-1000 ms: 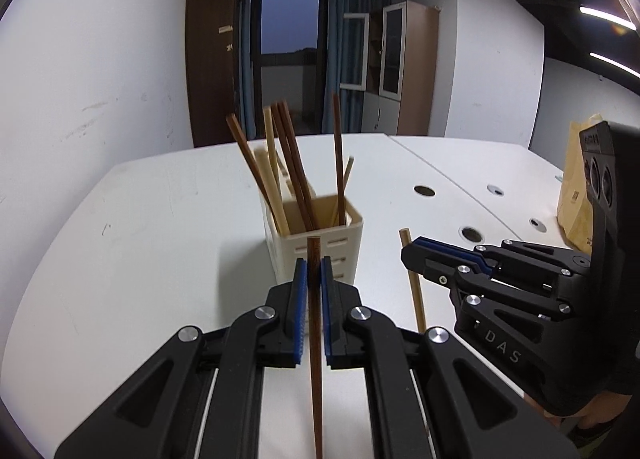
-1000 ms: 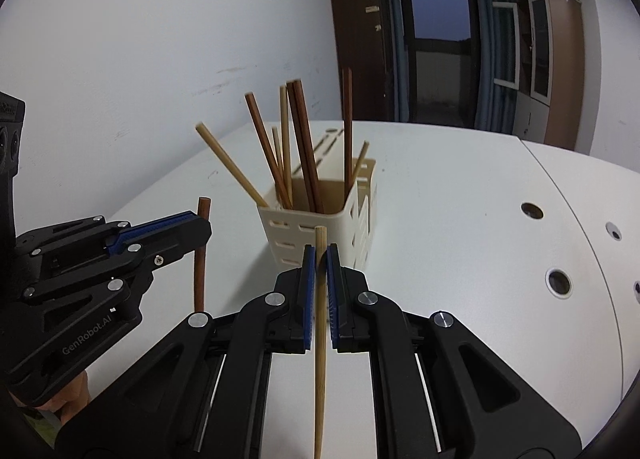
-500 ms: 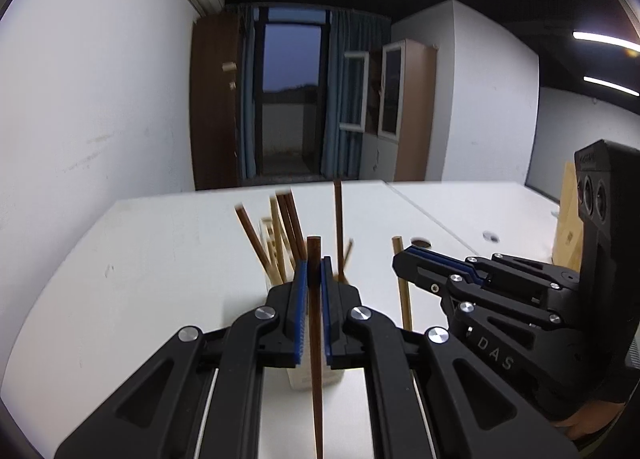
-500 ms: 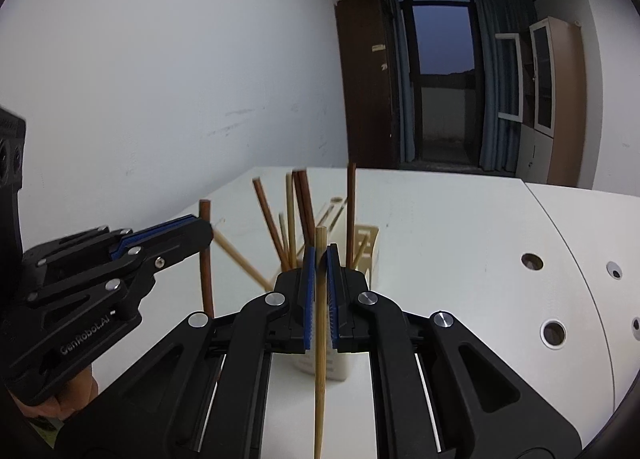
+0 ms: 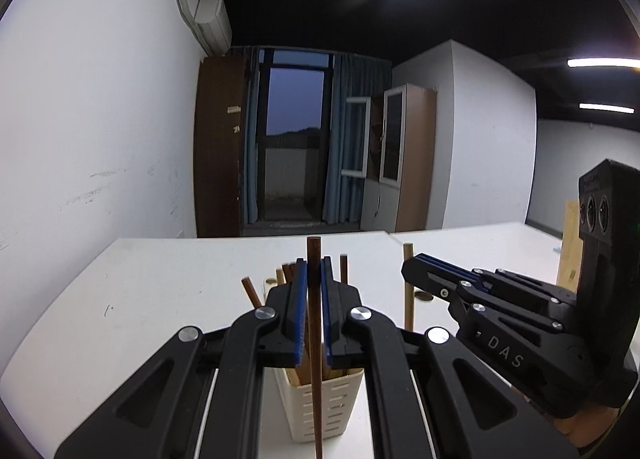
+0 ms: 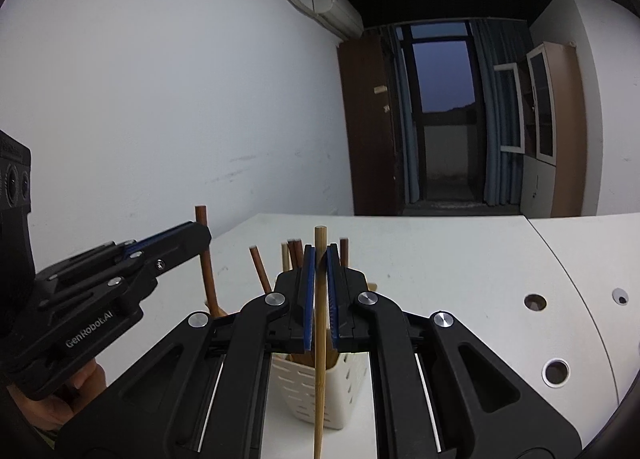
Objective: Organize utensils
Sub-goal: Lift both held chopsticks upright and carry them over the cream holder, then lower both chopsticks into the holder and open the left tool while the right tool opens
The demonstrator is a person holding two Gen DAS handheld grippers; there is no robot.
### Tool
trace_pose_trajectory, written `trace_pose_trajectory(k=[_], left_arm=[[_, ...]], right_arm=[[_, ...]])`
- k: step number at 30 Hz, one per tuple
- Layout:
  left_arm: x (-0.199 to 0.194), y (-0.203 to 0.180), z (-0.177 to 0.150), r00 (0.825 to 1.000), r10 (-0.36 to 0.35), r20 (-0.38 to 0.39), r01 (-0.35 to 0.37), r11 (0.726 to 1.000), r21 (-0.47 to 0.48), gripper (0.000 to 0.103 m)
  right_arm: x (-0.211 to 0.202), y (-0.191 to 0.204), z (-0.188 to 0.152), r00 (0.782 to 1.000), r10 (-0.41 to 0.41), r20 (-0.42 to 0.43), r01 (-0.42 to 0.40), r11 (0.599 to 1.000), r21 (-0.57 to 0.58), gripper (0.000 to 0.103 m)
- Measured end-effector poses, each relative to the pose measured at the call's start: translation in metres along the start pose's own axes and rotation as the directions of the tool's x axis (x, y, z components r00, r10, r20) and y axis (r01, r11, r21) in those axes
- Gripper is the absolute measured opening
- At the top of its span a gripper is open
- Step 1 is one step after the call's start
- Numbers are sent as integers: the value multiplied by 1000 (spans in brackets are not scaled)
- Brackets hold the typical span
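Observation:
My left gripper (image 5: 313, 271) is shut on a dark brown chopstick (image 5: 316, 391) that stands upright between its blue pads. My right gripper (image 6: 320, 259) is shut on a light wooden chopstick (image 6: 319, 387), also upright. Both hang above and just in front of a cream slotted utensil holder (image 5: 336, 407) (image 6: 298, 391) on the white table (image 5: 160, 291), with several chopsticks standing in it. In the left wrist view the right gripper (image 5: 408, 271) shows at the right with its light chopstick (image 5: 408, 299). In the right wrist view the left gripper (image 6: 204, 237) shows at the left with its brown chopstick (image 6: 206, 271).
The white table (image 6: 460, 259) has round cable holes (image 6: 535, 302) on its right side. A brown paper bag (image 5: 570, 243) stands at the far right. A white wall runs along the left. A hand (image 6: 60, 403) grips the left gripper's handle.
Both grippers have risen and tilted up with their chopsticks still held. The holder has slid from mid-frame down behind the fingers, and more of the room's far wall shows.

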State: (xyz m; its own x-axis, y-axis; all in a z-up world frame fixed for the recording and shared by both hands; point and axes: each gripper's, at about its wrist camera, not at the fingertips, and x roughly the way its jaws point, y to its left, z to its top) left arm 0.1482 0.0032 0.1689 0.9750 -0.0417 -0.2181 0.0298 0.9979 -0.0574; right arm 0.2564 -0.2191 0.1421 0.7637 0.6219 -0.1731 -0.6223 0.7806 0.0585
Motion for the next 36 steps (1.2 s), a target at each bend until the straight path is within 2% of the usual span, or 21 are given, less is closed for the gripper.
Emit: trace_pose_trajectory(k=[4,9,10,14,20,21,24,26,29,36], left_arm=[[-12,-2,6,997,2,80,-1,1000,-7,7],[-33,-5,10,974,12,225,-11,1000,-4,7],[-37,-5,11,967,11,254,-10,1000,-5,7],[-58,-7,13,922,15,388,-15,1000,-3,7],[-71,-7,13,872,52,487,-38,999,-39,7],[-72,-6,14,867,62,494,-45,998,-46,7],[-73,-5,17,852,63,520,-40,998,-55,7],[-68,-6,18,849,63,525,-40,998,-55,7],[-58,-5,17,859,62,509,-40,998,-54,7],[-30,-1,14,891,76,448,-63,997,-45,7]], right_arm=[[-9,2,8,996,21,87,-20,1000,-9,5],[-18,-3,15,981,38,189,-39,999,2,5],[-20,-3,16,976,46,211,-48,999,1,5],[-28,-5,19,954,65,293,-65,998,-8,5],[-37,-12,18,906,58,419,-71,997,17,5],[-38,-14,19,894,56,444,-71,997,16,5],[-37,-12,19,880,41,473,-56,998,18,5],[-32,-13,20,875,55,481,-71,997,15,5],[-19,-15,20,877,55,477,-69,998,13,5],[15,-17,17,916,54,398,-63,998,9,5]])
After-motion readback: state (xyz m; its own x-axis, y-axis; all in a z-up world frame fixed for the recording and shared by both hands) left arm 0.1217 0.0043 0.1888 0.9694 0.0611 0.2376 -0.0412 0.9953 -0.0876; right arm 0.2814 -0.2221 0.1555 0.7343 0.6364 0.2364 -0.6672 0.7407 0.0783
